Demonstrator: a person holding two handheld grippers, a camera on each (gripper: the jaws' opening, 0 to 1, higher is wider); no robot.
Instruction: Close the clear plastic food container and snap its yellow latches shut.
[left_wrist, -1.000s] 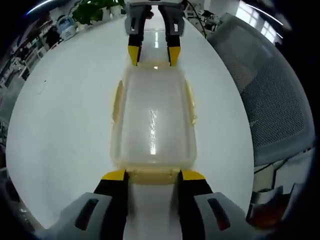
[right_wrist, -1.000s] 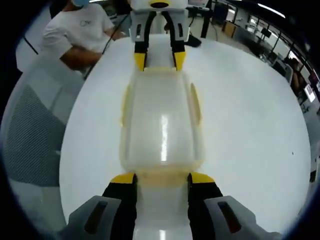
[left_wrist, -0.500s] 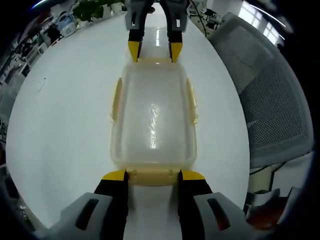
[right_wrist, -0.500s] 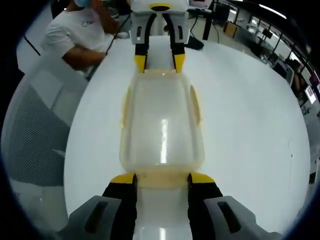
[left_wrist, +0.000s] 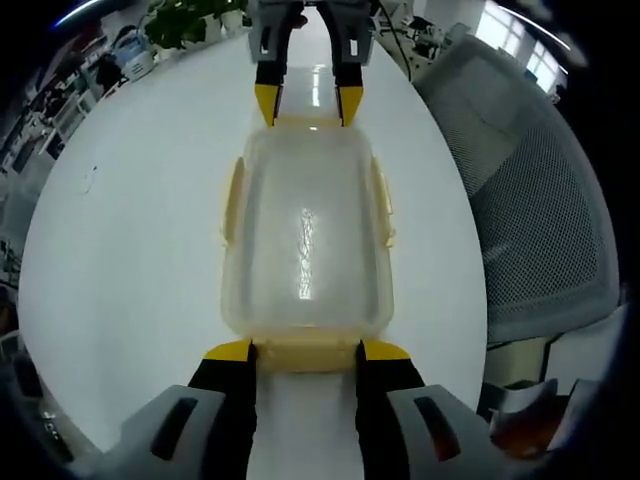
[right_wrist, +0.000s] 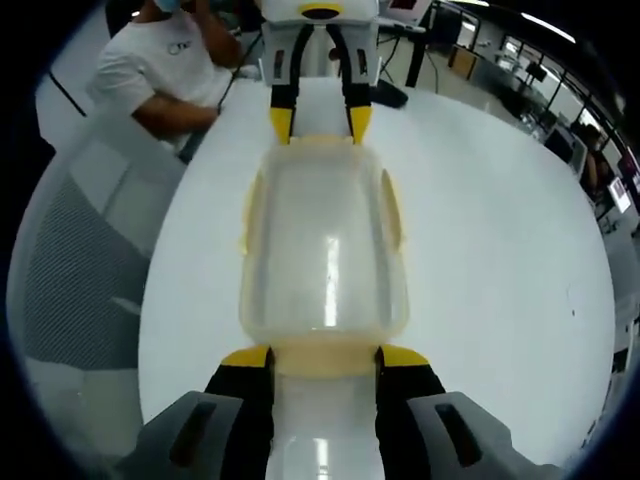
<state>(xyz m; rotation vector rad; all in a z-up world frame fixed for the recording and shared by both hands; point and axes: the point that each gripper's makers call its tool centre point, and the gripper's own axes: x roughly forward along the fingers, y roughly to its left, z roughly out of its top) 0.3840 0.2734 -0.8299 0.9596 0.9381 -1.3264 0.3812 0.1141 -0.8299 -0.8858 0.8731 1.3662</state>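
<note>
- Sitting at centre of white table (left_wrist: 130, 260): clear container (left_wrist: 305, 240), lid on, long axis running btwn the two grippers.
- Left gripper (left_wrist: 305, 350): jaws spread wide, straddling yellow end latch (left_wrist: 305, 355) at near short end; tips just beside it, contact not confirmable.
- Right gripper (right_wrist: 325, 357): jaws equally wide at opposite end latch (right_wrist: 325, 355); holding nothing.
- Side latches (left_wrist: 232, 205) along both long edges look flared out, prob. unsnapped.
- Handling est.: empty, light, thin flexible plastic, smooth; likely slides on tabletop if pushed from one end only.
- Grip pts: press latches, not lid centre; oppose forces from both ends.
- Mesh chair (left_wrist: 540, 190) beside table.
</note>
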